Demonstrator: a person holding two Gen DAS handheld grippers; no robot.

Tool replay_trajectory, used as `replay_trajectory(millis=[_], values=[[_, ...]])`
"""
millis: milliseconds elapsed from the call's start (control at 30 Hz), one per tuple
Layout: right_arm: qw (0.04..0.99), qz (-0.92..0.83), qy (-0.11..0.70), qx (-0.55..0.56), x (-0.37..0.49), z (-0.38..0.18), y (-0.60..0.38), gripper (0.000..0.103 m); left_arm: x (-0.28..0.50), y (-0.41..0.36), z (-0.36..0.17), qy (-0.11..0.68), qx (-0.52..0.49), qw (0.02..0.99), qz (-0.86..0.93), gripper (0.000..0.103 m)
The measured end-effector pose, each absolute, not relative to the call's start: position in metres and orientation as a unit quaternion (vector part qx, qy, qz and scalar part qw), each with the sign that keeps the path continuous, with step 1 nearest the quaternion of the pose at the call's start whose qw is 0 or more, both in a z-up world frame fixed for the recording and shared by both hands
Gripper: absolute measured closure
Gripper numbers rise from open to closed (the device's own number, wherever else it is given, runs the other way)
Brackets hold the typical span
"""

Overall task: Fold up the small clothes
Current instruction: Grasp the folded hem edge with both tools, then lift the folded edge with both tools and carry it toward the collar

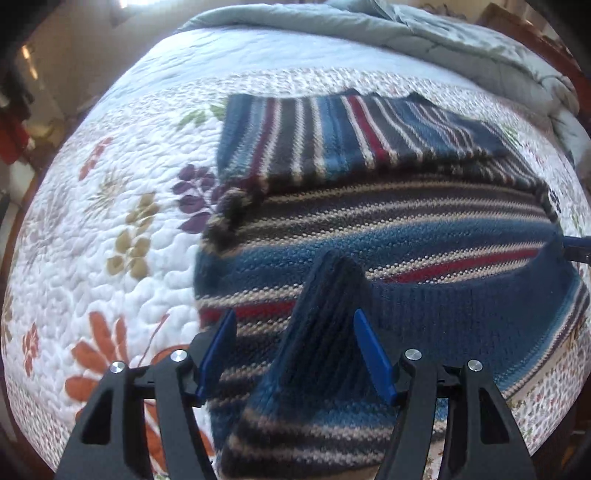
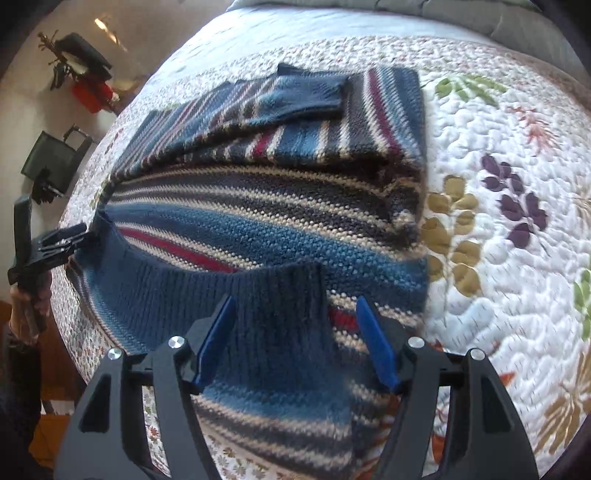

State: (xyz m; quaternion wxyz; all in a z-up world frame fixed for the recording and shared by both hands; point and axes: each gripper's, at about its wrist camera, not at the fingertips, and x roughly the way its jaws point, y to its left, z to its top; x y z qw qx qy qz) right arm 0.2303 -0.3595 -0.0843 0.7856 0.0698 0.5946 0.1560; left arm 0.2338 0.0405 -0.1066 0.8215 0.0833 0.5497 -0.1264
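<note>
A striped knit sweater (image 1: 388, 221) in blue, red, grey and cream lies on the floral quilt, its sleeves folded across the far part. It also shows in the right wrist view (image 2: 277, 214). My left gripper (image 1: 295, 354) is open, its blue pads either side of a raised fold of the sweater's dark blue ribbed edge (image 1: 325, 314). My right gripper (image 2: 295, 339) is open, its pads either side of another raised part of the ribbed edge (image 2: 288, 314). The left gripper also shows at the left of the right wrist view (image 2: 48, 243), at the sweater's edge.
The quilt (image 1: 110, 221) covers a bed; a grey-blue duvet (image 1: 406, 33) is bunched at the far end. The bed's left edge drops to a floor with a black bag (image 2: 51, 162) and a red item (image 2: 92, 96).
</note>
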Motion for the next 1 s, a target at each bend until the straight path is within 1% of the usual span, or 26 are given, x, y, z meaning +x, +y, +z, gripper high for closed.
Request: replay_trajectory(millis=[100, 167, 200, 233, 267, 300, 333, 367, 467, 600, 733, 800, 1000], values=[[0.779, 0.166, 0.602, 0.062, 0.231, -0.094, -0.354, 0.036, 0.238, 0.033, -0.113, 0.552, 0.093, 0.816, -0.142, 0.037], [0.780, 0.169, 0.601, 0.049, 0.231, -0.098, -0.350, 0.043, 0.240, 0.027, -0.116, 0.556, 0.089, 0.811, -0.159, 0.037], [0.781, 0.168, 0.600, 0.044, 0.230, -0.098, -0.349, 0.052, 0.241, 0.024, -0.118, 0.558, 0.088, 0.809, -0.164, 0.038], [0.783, 0.166, 0.598, 0.040, 0.231, -0.099, -0.348, 0.061, 0.242, 0.022, -0.120, 0.561, 0.088, 0.806, -0.166, 0.045], [0.784, 0.167, 0.596, 0.042, 0.231, -0.099, -0.348, 0.073, 0.243, 0.020, -0.122, 0.565, 0.083, 0.803, -0.168, 0.059], [0.785, 0.172, 0.593, 0.048, 0.230, -0.097, -0.350, 0.080, 0.243, 0.020, -0.124, 0.570, 0.077, 0.801, -0.168, 0.067], [0.785, 0.175, 0.592, 0.051, 0.230, -0.095, -0.351, 0.092, 0.243, 0.021, -0.124, 0.573, 0.064, 0.799, -0.170, 0.079], [0.785, 0.181, 0.590, 0.056, 0.228, -0.093, -0.352, 0.092, 0.241, 0.022, -0.121, 0.571, 0.056, 0.800, -0.174, 0.088], [0.791, 0.193, 0.576, 0.069, 0.219, -0.081, -0.357, 0.093, 0.229, 0.026, -0.110, 0.555, 0.050, 0.811, -0.179, 0.092], [0.802, 0.195, 0.561, 0.067, 0.205, -0.071, -0.359, 0.093, 0.213, 0.028, -0.104, 0.548, 0.053, 0.814, -0.184, 0.092], [0.786, 0.164, 0.594, 0.052, 0.206, -0.094, -0.355, 0.094, 0.212, 0.025, -0.119, 0.557, 0.057, 0.812, -0.164, 0.092], [0.780, 0.155, 0.603, 0.066, 0.209, -0.104, -0.357, 0.094, 0.217, 0.026, -0.126, 0.561, 0.049, 0.813, -0.151, 0.091], [0.786, 0.160, 0.591, 0.090, 0.204, -0.087, -0.366, 0.094, 0.213, 0.032, -0.113, 0.550, 0.024, 0.821, -0.148, 0.092]])
